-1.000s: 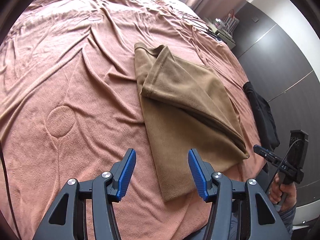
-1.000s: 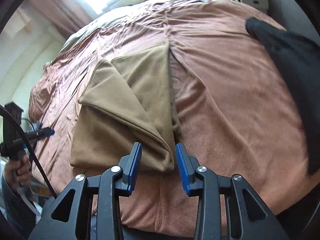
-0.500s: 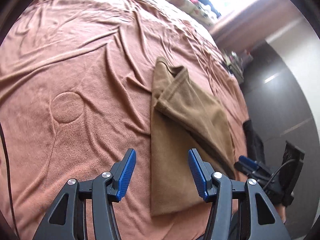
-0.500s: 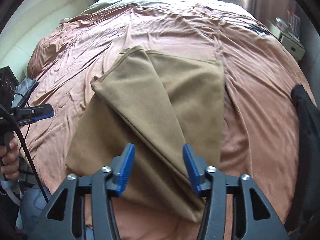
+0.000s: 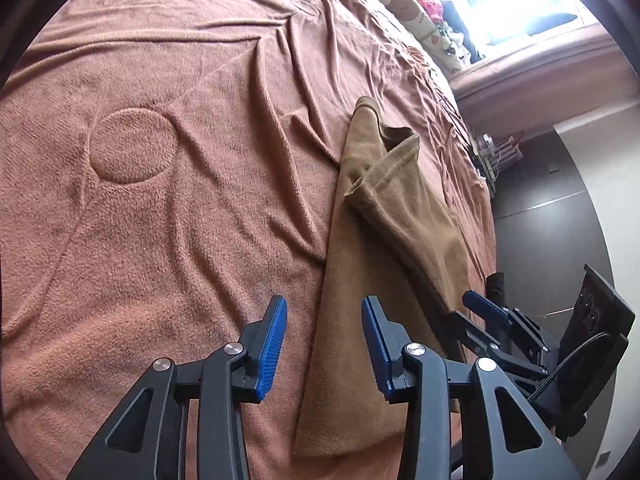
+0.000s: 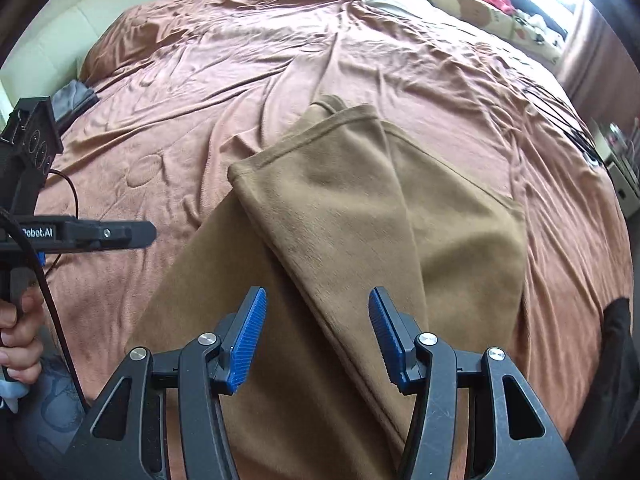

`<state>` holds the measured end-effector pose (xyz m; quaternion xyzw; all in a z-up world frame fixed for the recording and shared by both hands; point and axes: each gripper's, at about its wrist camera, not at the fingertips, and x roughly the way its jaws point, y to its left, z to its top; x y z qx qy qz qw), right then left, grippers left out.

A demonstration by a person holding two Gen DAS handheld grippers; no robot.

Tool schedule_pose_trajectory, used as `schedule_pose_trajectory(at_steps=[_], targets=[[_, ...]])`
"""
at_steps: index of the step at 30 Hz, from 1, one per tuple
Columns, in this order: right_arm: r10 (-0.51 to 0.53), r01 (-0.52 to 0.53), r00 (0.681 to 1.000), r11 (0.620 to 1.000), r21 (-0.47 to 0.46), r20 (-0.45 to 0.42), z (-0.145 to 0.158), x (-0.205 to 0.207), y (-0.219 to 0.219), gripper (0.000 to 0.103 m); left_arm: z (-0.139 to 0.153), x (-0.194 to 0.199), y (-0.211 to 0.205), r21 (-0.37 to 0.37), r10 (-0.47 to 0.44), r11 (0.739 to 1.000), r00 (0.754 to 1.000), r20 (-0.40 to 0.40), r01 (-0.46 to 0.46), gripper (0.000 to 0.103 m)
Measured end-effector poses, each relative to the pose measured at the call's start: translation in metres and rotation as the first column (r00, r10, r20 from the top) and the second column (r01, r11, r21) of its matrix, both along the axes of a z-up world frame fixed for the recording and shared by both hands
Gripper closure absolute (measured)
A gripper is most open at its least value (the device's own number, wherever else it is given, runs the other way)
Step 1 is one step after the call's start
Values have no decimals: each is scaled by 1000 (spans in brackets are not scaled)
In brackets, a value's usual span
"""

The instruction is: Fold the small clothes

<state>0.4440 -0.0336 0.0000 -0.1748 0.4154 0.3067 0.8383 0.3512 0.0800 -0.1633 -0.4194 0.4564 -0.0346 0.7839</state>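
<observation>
A tan brown garment (image 6: pixel 360 232) lies partly folded on the bed, one flap laid diagonally over the lower layer. It also shows in the left wrist view (image 5: pixel 384 248) as a long strip. My left gripper (image 5: pixel 324 340) is open and empty, low over the garment's near left edge. My right gripper (image 6: pixel 316 332) is open and empty, just above the diagonal fold near the garment's near end. The right gripper also shows in the left wrist view (image 5: pixel 492 312), and the left gripper in the right wrist view (image 6: pixel 120 234).
A wrinkled rust-coloured blanket (image 5: pixel 160 160) covers the bed. A black cloth (image 6: pixel 620 340) lies at the bed's right edge. Pillows and soft toys (image 6: pixel 500 4) sit at the far end. A nightstand with cables (image 5: pixel 496 152) stands beyond the bed.
Both grippers have moved in closer and lower over the garment. The right gripper has opened wider and come over the diagonal fold. The left gripper's jaws have narrowed slightly.
</observation>
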Motion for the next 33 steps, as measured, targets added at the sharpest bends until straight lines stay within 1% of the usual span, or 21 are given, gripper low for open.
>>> schedule_pose_trajectory(at_steps=[2,4,5,7,10,12,13,14,15,17,20,21,24,27,29,33], targets=[[17,-17,1000,1000,-5,2,-2,5,7,52,-3,3,-3,-6,-6,1000,1000,3,6,65],[32,-32,999,999,-17,7,-5,10,15,52,-6,5,-6,-8,-15,1000,1000,5,15,72],[38,-37,999,999,-23,12,-6,12,18,52,-8,6,-7,-10,-16,1000,1000,4,17,73],[55,-55,998,998,-30,15,-10,15,26,53,-12,7,-10,-5,-14,1000,1000,-2,14,80],[85,-84,996,995,-45,26,-15,19,36,54,-13,5,-12,3,-10,1000,1000,7,10,83],[87,-86,996,995,-52,30,-19,25,40,69,-11,4,-13,20,0,1000,1000,18,0,83],[82,-80,996,995,-51,30,-20,28,41,73,-10,2,-13,25,0,1000,1000,22,-1,84],[79,-78,996,996,-48,31,-20,30,41,80,-10,2,-14,28,-3,1000,1000,23,2,84],[76,-75,997,996,-38,32,-19,32,40,85,-11,2,-15,29,-7,1000,1000,21,6,84],[66,-65,997,998,-16,37,-16,33,37,88,-12,2,-18,31,-13,999,1000,15,13,84],[44,-45,998,999,16,50,-11,32,27,90,-9,2,-22,53,-16,998,1000,20,15,84],[40,-41,998,999,26,55,-9,31,24,92,-8,5,-24,63,-17,998,1000,25,15,84],[18,-22,998,997,69,62,-2,29,10,93,-8,7,-26,79,-21,997,999,28,19,84],[-16,9,999,991,130,51,6,32,-7,93,-9,8,-26,92,-20,996,1000,19,18,84],[-40,32,998,986,165,45,11,36,-21,96,-8,7,-24,103,-10,995,1000,25,7,84],[-95,87,995,969,233,21,15,45,-49,97,-5,6,-20,117,13,993,999,37,-18,84]])
